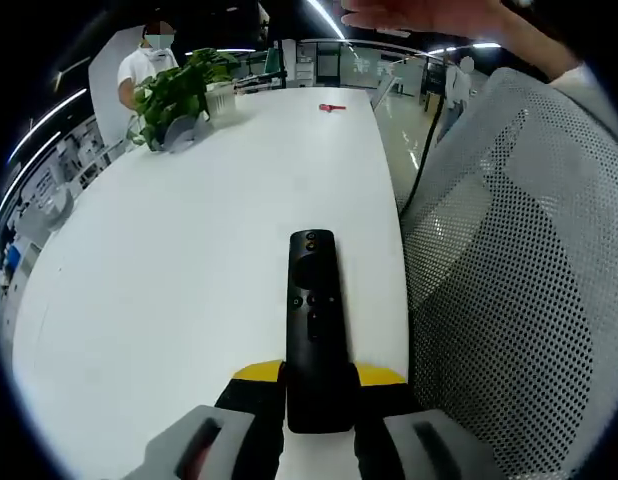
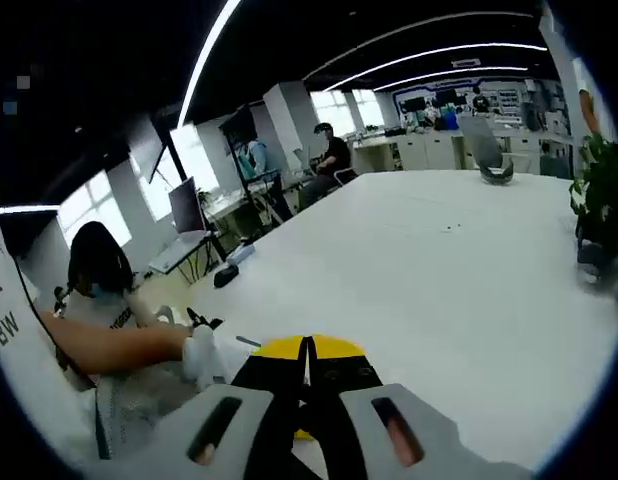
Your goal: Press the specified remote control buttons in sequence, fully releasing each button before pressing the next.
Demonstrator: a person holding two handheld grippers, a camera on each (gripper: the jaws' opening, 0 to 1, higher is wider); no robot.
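The remote (image 1: 314,325) is clamped at its near end between the jaws of the left gripper (image 1: 319,425), held just above the white table (image 1: 179,290), buttons facing up. The right gripper (image 2: 307,420) is seen with jaws closed on nothing, over the table's edge. For a clean press, the closed tip should be brought squarely onto one button, then lifted fully clear.

A slim black remote control (image 1: 314,325) lies flat, seemingly buttons-up, on the white table (image 1: 189,260).
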